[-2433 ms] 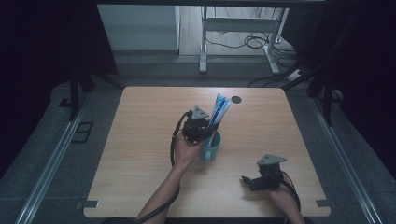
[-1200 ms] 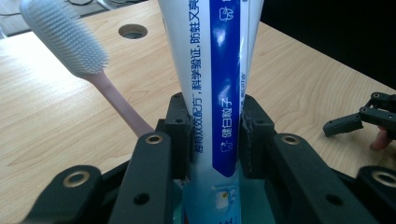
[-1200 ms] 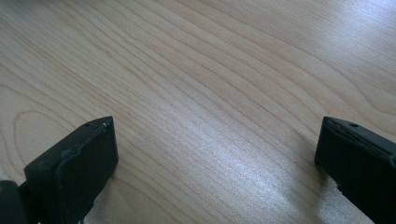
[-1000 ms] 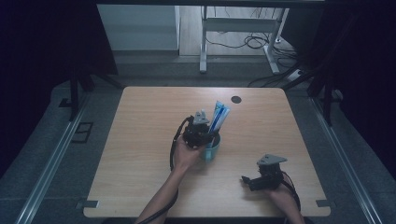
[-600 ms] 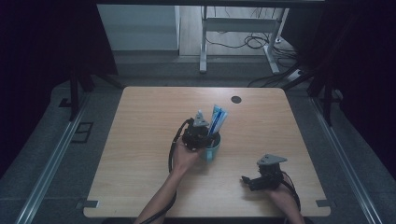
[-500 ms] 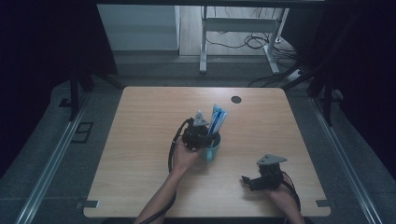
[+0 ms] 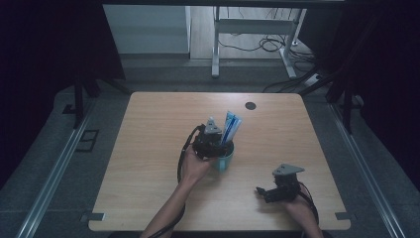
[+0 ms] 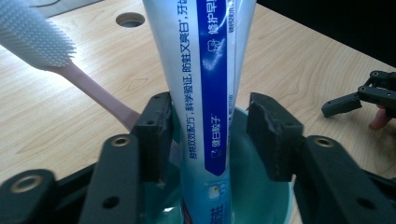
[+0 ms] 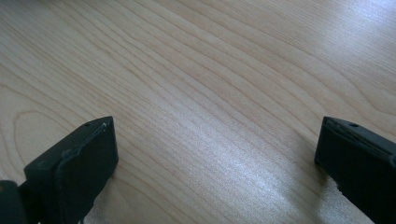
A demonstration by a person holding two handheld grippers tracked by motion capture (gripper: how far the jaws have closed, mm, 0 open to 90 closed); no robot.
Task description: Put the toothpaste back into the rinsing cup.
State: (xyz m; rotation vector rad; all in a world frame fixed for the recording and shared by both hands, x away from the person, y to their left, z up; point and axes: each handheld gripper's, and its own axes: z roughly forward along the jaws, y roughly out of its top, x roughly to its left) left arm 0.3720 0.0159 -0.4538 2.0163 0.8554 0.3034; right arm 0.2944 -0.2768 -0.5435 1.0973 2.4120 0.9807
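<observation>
Toothpaste tube just let go in the cup, and it could tip.

The toothpaste tube (image 8: 205, 88) stands upright in the teal cup (image 8: 261, 205) at mid-table, beside a pink toothbrush (image 8: 51, 51). The left gripper (image 8: 212, 135) has just been opening its jaws; the tube is between them, one pad near it, the other clear. Pulling back crooked might catch the tube and topple the cup. The right gripper (image 7: 277, 191) rests wide apart and empty on the table (image 7: 148, 148), well off.

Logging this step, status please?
Left gripper jaws just opened, toothpaste tube between them, standing in teal cup beside toothbrush. Right gripper open over bare table. Nothing blocking.
</observation>
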